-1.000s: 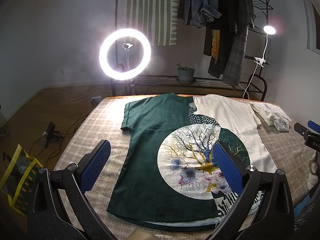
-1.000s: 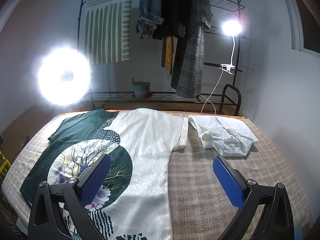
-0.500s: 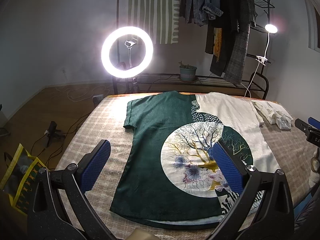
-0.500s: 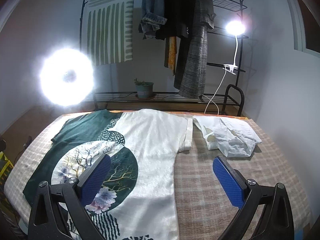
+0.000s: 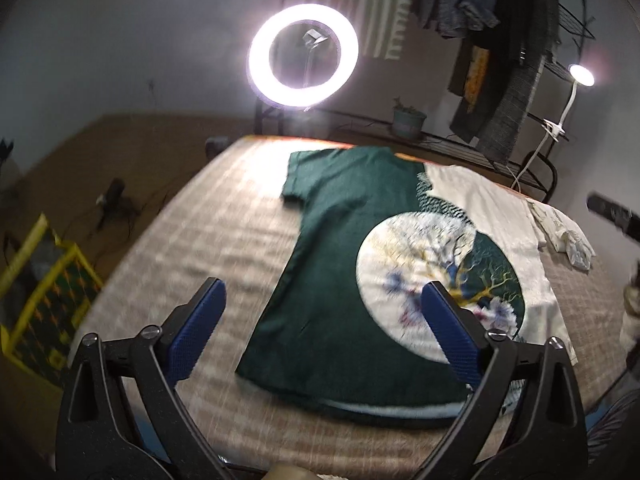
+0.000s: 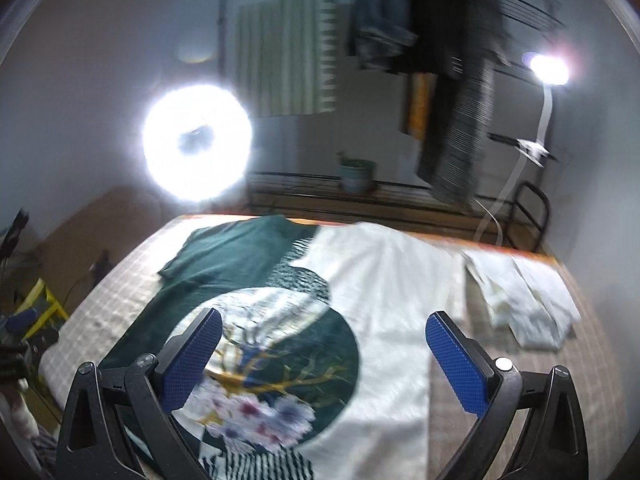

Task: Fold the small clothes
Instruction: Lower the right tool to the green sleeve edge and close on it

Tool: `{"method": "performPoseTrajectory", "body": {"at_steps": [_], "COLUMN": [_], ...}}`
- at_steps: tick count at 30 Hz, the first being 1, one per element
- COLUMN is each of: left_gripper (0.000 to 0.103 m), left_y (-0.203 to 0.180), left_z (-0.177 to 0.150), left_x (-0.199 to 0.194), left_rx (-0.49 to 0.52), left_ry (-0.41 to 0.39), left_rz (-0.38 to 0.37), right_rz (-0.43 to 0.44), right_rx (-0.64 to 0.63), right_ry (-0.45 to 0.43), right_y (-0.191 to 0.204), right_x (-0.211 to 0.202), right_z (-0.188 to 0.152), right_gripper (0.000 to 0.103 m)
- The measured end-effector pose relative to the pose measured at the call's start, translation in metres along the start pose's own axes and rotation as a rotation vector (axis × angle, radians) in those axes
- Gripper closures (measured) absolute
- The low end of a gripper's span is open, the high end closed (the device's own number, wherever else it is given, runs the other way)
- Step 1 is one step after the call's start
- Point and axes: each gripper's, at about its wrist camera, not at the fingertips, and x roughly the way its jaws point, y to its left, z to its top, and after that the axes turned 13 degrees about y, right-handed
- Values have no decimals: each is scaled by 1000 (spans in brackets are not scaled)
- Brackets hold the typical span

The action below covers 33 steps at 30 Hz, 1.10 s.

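A half green, half white T-shirt (image 5: 352, 264) with a round tree print lies spread flat on the checked bed cover (image 5: 224, 220); it also shows in the right wrist view (image 6: 304, 320). My left gripper (image 5: 324, 336) is open and empty, held above the shirt's green lower left part. My right gripper (image 6: 324, 360) is open and empty above the print and the white half. A folded white garment (image 6: 524, 304) lies to the right of the shirt, also in the left wrist view (image 5: 568, 236). Both views are blurred.
A lit ring light (image 5: 303, 57) stands past the bed's far edge. A rack with hanging clothes (image 6: 448, 80), a clip lamp (image 6: 548, 68) and a potted plant (image 6: 356, 172) stand behind. A yellow bag (image 5: 44, 296) sits on the floor at left.
Both grippers have swung left and tilted, so the shirt has shifted right in both views. Both stay open. The shirt has not moved.
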Motion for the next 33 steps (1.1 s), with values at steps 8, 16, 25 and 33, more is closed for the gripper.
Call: {"method": "performPoseTrajectory", "body": {"at_steps": [8,16,25,33], "left_gripper": [26,26,32,42], "left_y": [55,73,85,76], "left_z": [-30,-35,-33,-33], "left_x": [34,75,107,123], "left_rx": [-219,-279,-315,-265], "left_ry": [138,239,315,341], "left_rz": [-44,-34,-47,-13], "right_rz": [185,323,330,286], "right_rx": [-90,-119,-157,-187], "right_ry": [73,221,338,442], "right_y": [57,131,217,272], "right_x": [58,139,247,344], "right_z": [69,142,194,197], "right_gripper": [17,20,20,27]}}
